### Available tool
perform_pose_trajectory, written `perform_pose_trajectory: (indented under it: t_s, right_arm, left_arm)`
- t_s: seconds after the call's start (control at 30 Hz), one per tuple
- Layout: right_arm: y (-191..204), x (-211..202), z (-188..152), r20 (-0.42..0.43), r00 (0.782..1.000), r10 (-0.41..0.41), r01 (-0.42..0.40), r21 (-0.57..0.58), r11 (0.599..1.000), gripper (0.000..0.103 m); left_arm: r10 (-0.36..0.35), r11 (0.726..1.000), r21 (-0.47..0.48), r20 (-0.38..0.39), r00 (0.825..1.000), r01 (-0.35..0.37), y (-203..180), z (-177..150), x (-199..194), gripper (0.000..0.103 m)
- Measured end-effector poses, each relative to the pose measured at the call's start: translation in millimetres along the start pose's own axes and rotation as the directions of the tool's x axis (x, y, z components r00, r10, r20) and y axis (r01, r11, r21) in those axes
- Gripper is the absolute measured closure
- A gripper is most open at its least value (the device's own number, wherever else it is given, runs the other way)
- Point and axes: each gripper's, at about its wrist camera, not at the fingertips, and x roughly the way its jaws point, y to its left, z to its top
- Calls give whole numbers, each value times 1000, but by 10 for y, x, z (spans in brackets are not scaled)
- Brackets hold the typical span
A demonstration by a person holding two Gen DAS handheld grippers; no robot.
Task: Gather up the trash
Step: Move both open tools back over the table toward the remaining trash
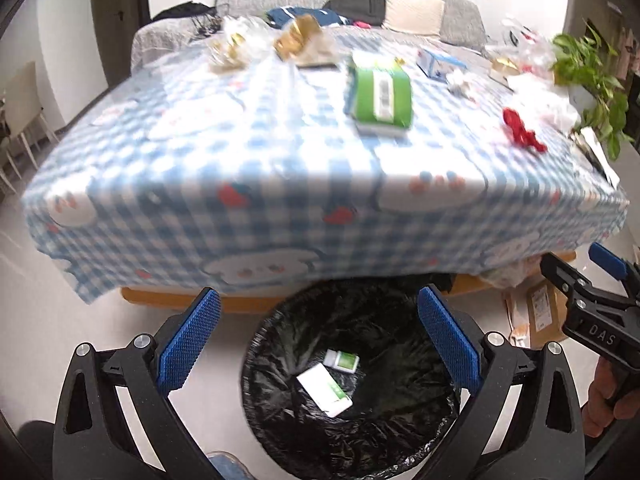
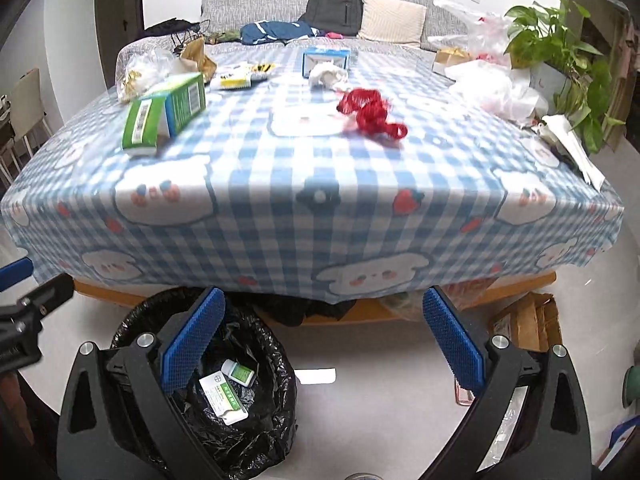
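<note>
Your bin (image 2: 208, 392) sits on the floor before the worktop (image 2: 320, 184), its far rim tucked under the cloth's edge; a small bottle (image 2: 239, 373) and a flat box (image 2: 222, 399) lie in it (touching). On the worktop, a carton (image 2: 164, 114) lies left, a ribbon tangle (image 2: 370, 114) right, a crumpled tissue (image 2: 328, 74) behind it. The sofa (image 2: 320, 4) stands behind the worktop, a plant (image 2: 560, 52) on the worktop's far right corner.

Bright, even daylight fills both views, with soft shadow under the table (image 1: 280, 304). The tablecloth (image 2: 320, 200) and the items on it smear with motion blur. Fisheye bends the table's edges; black vignette rings the corners. The bin liner (image 1: 360, 432) glints.
</note>
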Motion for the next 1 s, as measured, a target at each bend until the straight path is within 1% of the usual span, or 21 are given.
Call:
perform_pose_trajectory:
  t_s: [0.13,0.23,0.37,0.47,0.57,0.73,0.83,1.0]
  right_arm:
    - [-14,-104,155,19,1000,-6,6,-2,1000,8]
    - [-38,-179,293,37,999,-13,13,-2,1000,8]
    - [-54,-235,469,59,998,-14,14,-10,1000,8]
    - [-59,-239,621,68,998,-14,15,-12,1000,8]
    - [-52,-239,784,84,996,-24,26,-26,999,8]
    - [-91,-186,1027,98,994,-37,41,-41,998,8]
    - [-132,-120,1150,98,994,-46,50,-39,998,8]
    - [-196,28,1348,93,994,-51,54,-29,998,8]
  left_arm:
    - [16,1000,-22,24,1000,-15,115,197,-138,6]
    - [9,999,-49,31,999,-8,204,331,-199,7]
    - [24,998,-59,41,999,-22,293,530,-243,7]
    - [9,997,-81,29,1000,-6,368,685,-240,7]
    - [30,997,-74,42,999,-27,389,850,-230,7]
    - [41,997,-69,41,998,-38,426,1094,-123,7]
    - [22,996,-86,19,1000,-20,476,1227,-1,7]
    - [49,996,-72,10,999,-48,480,1450,201,7]
